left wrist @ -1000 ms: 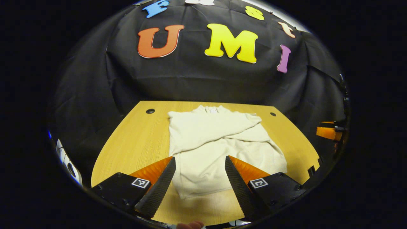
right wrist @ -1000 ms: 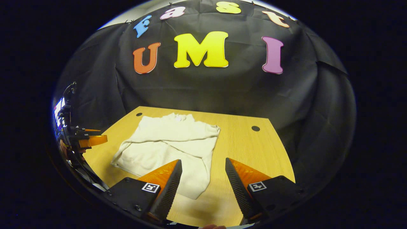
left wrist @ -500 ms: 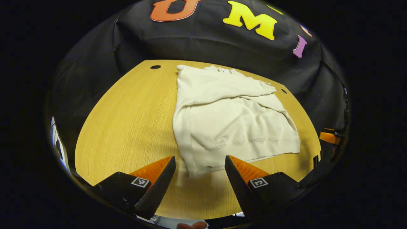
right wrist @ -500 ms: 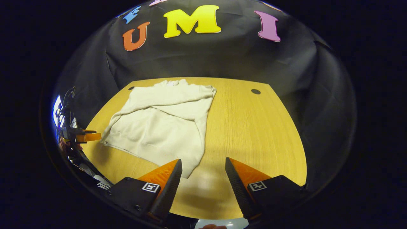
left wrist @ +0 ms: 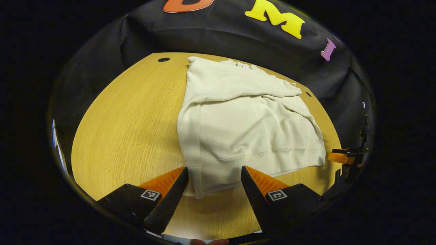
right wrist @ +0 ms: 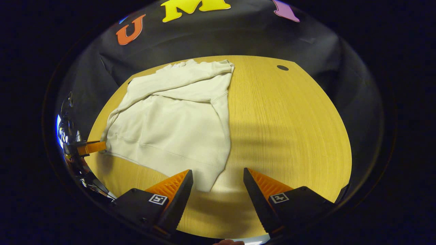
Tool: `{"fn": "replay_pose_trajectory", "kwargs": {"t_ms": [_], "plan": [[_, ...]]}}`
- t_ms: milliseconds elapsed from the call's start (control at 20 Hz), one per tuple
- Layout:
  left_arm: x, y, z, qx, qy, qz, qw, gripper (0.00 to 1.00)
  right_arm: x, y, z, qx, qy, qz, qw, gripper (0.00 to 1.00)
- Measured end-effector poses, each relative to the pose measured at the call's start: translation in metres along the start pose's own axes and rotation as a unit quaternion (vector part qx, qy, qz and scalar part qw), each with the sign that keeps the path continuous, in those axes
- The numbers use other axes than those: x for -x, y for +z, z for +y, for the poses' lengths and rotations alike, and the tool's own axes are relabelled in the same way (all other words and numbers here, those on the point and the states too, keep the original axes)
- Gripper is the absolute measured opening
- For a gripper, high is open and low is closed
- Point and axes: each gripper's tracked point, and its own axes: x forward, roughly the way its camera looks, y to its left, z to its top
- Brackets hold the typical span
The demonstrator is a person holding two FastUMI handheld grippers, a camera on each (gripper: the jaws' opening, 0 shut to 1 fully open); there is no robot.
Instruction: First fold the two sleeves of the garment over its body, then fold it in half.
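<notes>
Cream knit hem lies between the parted fingers of my left gripper (left wrist: pixel 214 185) at one near corner, and my right gripper (right wrist: pixel 218 190), likewise spread and empty, hovers by the other. The garment (left wrist: pixel 245 122) lies flat on the wooden counter (left wrist: pixel 129 126), sleeves already crossed over its body. I judge the half-fold is next: pinch both hem corners and carry them toward the collar.

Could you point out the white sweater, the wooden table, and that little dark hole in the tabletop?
sweater (left wrist: pixel 245 126), left gripper view, middle of its body.
table (right wrist: pixel 289 119), right gripper view, bare top beside the sweater.
hole (right wrist: pixel 282 67), right gripper view, its centre.
</notes>
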Motion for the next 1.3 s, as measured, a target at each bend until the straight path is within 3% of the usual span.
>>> {"fn": "replay_pose_trajectory", "kwargs": {"t_ms": [350,450,650,700,750,800,850,900,950,1000,1050,1100,1150,1300], "plan": [[-0.005,0.001,-0.001,0.030,0.014,0.011,0.999,0.96,-0.027,-0.004,0.022,0.000,-0.027,0.020,0.999,0.93],[-0.006,0.000,0.010,0.046,0.033,0.019,0.998,0.91,-0.029,-0.002,0.022,0.005,-0.039,0.014,0.999,0.93],[-0.007,-0.002,0.017,0.048,0.054,0.021,0.997,0.68,-0.030,0.000,0.025,-0.001,-0.038,0.007,0.999,0.93],[-0.007,-0.004,0.021,0.043,0.066,0.023,0.997,0.67,-0.033,0.000,0.026,-0.001,-0.036,0.004,0.999,0.90],[-0.007,-0.003,0.027,0.043,0.077,0.020,0.996,0.65,-0.032,0.001,0.025,-0.003,-0.034,0.002,0.999,0.85],[-0.007,-0.003,0.030,0.046,0.083,0.020,0.995,0.41,-0.033,0.001,0.025,-0.007,-0.033,-0.001,0.999,0.81],[-0.007,-0.002,0.029,0.048,0.084,0.016,0.995,0.41,-0.034,0.003,0.027,-0.015,-0.025,-0.003,1.000,0.74],[-0.006,-0.002,0.028,0.051,0.082,0.014,0.995,0.35,-0.034,0.003,0.029,-0.025,-0.021,-0.005,0.999,0.65],[-0.005,-0.001,0.026,0.053,0.078,0.011,0.995,0.27,-0.035,0.004,0.031,-0.030,-0.011,-0.006,0.999,0.49],[-0.005,-0.001,0.026,0.057,0.071,0.005,0.996,0.23,-0.037,0.004,0.032,-0.033,-0.009,-0.006,0.999,0.42],[-0.004,0.001,0.025,0.064,0.063,-0.006,0.996,0.20,-0.037,0.005,0.032,-0.029,-0.006,-0.001,1.000,0.27],[-0.006,0.002,0.024,0.070,0.055,-0.013,0.996,0.12,-0.036,0.004,0.033,-0.032,0.001,0.002,0.999,0.27],[-0.006,0.003,0.023,0.072,0.049,-0.016,0.996,0.10,-0.037,0.006,0.036,-0.044,0.008,0.004,0.999,0.11],[0.000,0.006,0.020,0.076,0.037,-0.022,0.996,0.04,-0.032,0.011,0.037,-0.094,0.027,0.007,0.995,0.11]]}}
